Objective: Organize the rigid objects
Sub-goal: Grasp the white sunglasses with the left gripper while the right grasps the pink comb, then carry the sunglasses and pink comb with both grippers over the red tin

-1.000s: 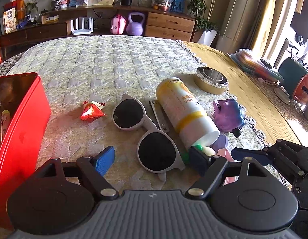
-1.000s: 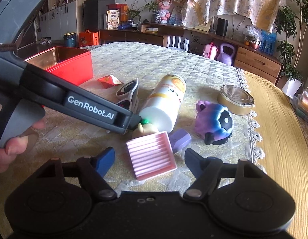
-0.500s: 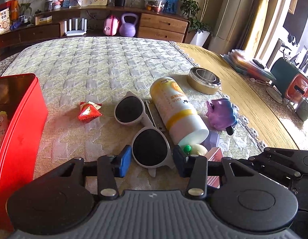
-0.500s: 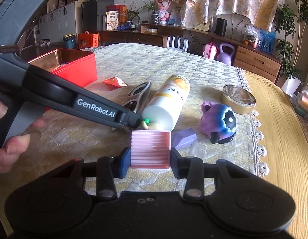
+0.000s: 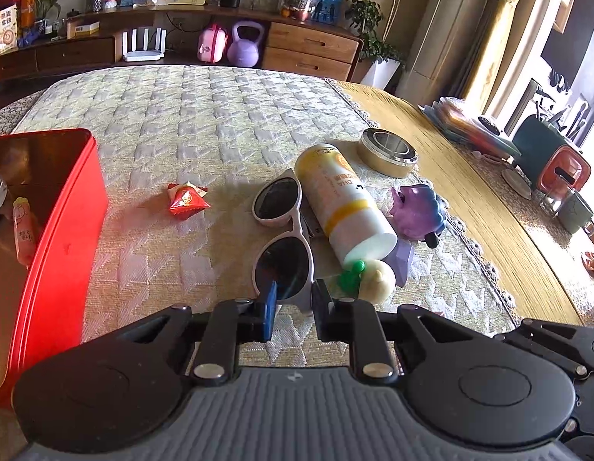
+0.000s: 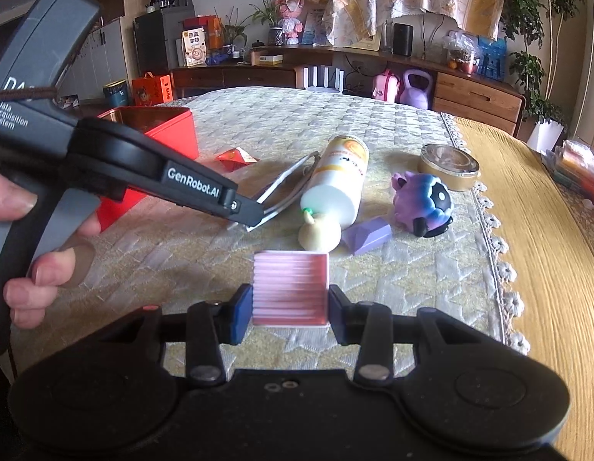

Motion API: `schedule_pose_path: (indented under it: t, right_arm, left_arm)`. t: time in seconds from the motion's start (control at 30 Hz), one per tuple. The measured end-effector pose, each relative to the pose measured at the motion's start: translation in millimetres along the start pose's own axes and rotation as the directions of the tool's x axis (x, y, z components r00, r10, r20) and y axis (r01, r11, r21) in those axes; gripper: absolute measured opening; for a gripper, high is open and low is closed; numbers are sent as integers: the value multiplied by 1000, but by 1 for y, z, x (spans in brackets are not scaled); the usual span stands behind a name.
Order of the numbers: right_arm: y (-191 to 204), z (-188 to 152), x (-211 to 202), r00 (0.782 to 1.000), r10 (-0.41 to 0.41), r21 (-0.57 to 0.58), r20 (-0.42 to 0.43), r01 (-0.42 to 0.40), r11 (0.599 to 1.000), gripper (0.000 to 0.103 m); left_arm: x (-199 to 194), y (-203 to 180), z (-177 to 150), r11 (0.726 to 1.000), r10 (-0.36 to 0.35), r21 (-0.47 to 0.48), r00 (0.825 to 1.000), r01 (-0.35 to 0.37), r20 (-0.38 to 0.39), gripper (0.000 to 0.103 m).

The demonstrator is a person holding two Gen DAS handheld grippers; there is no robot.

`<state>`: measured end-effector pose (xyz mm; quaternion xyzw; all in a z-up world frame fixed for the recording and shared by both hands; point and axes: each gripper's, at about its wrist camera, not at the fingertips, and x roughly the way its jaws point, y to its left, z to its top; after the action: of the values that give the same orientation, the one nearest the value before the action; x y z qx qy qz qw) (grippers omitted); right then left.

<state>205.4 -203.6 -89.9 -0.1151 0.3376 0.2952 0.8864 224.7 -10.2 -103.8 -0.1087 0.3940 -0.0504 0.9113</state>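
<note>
White-framed sunglasses [image 5: 283, 230] lie beside a white and yellow bottle [image 5: 343, 199] on the quilted cloth. My left gripper [image 5: 295, 307] has its jaws closing, with the pads pressing on the near lens and its frame. In the right wrist view the sunglasses [image 6: 285, 184] stand tipped on edge at the left gripper's tip [image 6: 250, 217]. My right gripper [image 6: 291, 307] is shut on a pink ribbed square dish [image 6: 291, 284], held just above the cloth. A red tin box [image 5: 66, 230] stands open at the left.
An onion-shaped toy with a green sprout [image 5: 373, 278], a lilac block [image 6: 366, 234], a purple plush toy [image 6: 423, 199] and a round gold tin [image 6: 448, 161] sit right of the bottle. A red snack packet [image 5: 187, 199] lies near the box. A person's hand [image 6: 35, 261] holds the left gripper.
The left jaws have closed in on the near lens, and the sunglasses swung against the bottle and tipped up. The right jaws shut on the pink dish and drew it back from the toys.
</note>
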Motion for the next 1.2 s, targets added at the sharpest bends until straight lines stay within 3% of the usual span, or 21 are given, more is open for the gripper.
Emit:
schedule_pose_path:
  t: [0.13, 0.2, 0.27, 0.3, 0.53, 0.73, 0.9, 0.97, 1.0, 1.2]
  right_arm:
    - [-5, -4, 2, 1000, 9, 48, -8, -8, 999, 40]
    - [-6, -6, 2, 1000, 14, 58, -2, -14, 998, 40]
    - [-6, -6, 2, 1000, 22, 65, 2, -22, 998, 40]
    - [-7, -6, 2, 1000, 25, 67, 4, -26, 997, 40]
    - [-7, -7, 3, 999, 41, 83, 20, -43, 996, 40]
    - [-7, -8, 3, 999, 46, 85, 28, -48, 995, 41]
    - [-6, -10, 3, 998, 44, 86, 33, -47, 995, 41]
    - [-5, -9, 3, 999, 43, 87, 33, -45, 995, 41]
    - [-5, -9, 3, 999, 41, 85, 33, -44, 995, 41]
    - [-2, -6, 2, 1000, 22, 90, 20, -23, 996, 40]
  left_arm:
    - [1, 5, 3, 999, -4, -37, 1000, 4, -5, 25]
    - [3, 5, 5, 999, -7, -32, 1000, 7, 0, 36]
    - [5, 3, 7, 1000, 25, -13, 1000, -24, 15, 66]
    - [7, 2, 8, 999, 41, -9, 999, -40, 29, 69]
    - [30, 4, 21, 998, 59, -12, 998, -59, 7, 68]
    - [44, -4, 29, 995, 86, 45, 996, -86, 10, 67]
    - [50, -13, 27, 982, 141, 124, 989, -144, 33, 51]
    - [50, -14, 27, 980, 144, 137, 989, -148, 40, 34]
    - [50, -14, 27, 978, 148, 142, 988, -153, 44, 31]
    - [44, -7, 27, 984, 130, 117, 991, -134, 40, 29]
